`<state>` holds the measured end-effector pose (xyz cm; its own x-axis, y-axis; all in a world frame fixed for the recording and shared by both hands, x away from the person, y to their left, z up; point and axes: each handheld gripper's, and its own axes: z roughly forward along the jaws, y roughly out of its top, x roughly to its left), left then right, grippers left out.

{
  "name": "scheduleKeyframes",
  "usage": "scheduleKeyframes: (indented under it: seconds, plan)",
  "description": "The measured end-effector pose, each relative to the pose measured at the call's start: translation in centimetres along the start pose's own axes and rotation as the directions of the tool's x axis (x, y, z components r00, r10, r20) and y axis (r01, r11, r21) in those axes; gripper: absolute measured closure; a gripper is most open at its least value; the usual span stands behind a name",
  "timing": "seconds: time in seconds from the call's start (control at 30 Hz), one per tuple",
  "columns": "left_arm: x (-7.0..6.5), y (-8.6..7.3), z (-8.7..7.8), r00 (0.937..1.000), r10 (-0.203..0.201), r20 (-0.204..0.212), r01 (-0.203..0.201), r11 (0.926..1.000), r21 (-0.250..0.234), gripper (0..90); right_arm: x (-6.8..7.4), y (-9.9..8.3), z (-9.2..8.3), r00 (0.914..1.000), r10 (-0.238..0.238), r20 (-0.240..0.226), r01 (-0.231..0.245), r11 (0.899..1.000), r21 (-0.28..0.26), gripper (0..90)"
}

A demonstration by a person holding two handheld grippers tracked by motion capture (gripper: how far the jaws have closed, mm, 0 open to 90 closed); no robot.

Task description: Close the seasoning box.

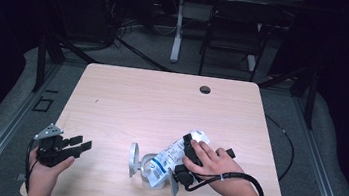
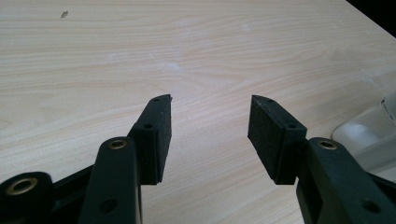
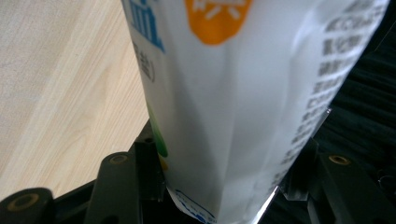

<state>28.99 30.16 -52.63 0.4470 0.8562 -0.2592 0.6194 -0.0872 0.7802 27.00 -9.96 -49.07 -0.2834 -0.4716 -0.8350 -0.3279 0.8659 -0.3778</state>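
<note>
A white pouch with blue print lies tilted over a pale, translucent container near the table's front edge. My right gripper is shut on the pouch's upper half. In the right gripper view the pouch sits between both jaws, with an orange mark and lines of small text on it, and hides the right gripper's pads. My left gripper is at the front left, open with nothing in it. In the left gripper view the left gripper points across bare wood, with the container at the right edge.
The wooden table has a round cable hole near its far edge. A dark chair and a white desk leg stand on the floor beyond. A black cable trails from the right gripper.
</note>
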Motion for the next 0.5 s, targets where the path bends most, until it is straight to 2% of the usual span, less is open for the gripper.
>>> scheduleKeyframes:
  seconds: [0.5]
  plan:
    - [0.07,-0.06,0.09,1.0,-0.005,0.0,0.005,1.0,-0.001,50.2,-0.19,0.06,-0.01,0.9998,-0.018,0.006,0.018,1.0,-0.002,46.3]
